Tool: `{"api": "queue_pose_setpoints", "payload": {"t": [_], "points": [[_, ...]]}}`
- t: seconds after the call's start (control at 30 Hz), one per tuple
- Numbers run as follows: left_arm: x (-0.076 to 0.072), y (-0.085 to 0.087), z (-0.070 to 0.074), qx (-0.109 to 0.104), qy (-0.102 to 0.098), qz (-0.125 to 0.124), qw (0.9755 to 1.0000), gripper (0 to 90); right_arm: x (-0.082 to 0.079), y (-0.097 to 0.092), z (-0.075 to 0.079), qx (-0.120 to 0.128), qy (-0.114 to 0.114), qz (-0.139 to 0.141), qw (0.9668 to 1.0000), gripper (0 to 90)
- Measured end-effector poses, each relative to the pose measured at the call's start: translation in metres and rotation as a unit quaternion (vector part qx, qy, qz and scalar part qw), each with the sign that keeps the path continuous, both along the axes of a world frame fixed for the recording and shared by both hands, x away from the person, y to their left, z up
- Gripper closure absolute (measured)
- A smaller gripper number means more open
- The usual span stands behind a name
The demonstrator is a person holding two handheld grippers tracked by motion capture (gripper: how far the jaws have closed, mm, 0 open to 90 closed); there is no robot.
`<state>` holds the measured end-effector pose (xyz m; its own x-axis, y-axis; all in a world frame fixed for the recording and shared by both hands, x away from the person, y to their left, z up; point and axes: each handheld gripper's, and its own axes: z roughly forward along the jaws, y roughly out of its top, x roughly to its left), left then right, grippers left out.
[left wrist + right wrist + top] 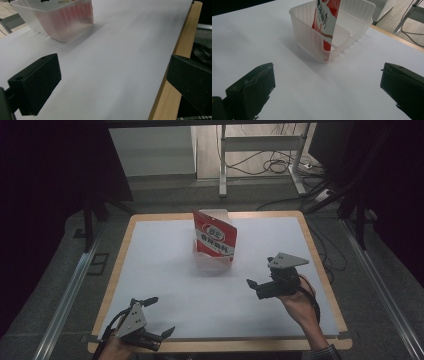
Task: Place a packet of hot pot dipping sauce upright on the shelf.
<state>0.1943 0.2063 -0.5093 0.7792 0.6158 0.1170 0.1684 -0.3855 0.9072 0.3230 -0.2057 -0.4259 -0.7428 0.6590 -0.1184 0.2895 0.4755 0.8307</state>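
A translucent plastic bin (212, 264) stands at the middle back of the white table top (165, 270). In it a red and white pouch (215, 236) stands upright, leaning on one wall. My left gripper (161, 316) is open at the near left corner, far from the bin, and holds nothing. My right gripper (260, 271) hovers open to the right of the bin, jaws turned toward it. In the right gripper view the bin (307, 37) and pouch (325, 20) lie ahead of my open gripper (327, 85). The left gripper view has the bin (65, 25) far off past my open gripper (113, 82).
A wooden rim (320, 265) borders the white top, and it runs beside my left gripper as a wooden edge (175, 62). Beyond the table stand a metal frame (222, 165) and floor cables (280, 165). Dark curtains hang on both sides.
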Motion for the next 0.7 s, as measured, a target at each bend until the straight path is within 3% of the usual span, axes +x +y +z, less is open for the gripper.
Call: {"api": "queue_pose_setpoints", "payload": {"t": [0.7], "points": [[0.000,0.000,0.000,-0.006,0.002,0.002,1.0000,0.0,-0.024,-0.019,-0.019,0.006,0.008,-0.012,0.9999,0.0]]}}
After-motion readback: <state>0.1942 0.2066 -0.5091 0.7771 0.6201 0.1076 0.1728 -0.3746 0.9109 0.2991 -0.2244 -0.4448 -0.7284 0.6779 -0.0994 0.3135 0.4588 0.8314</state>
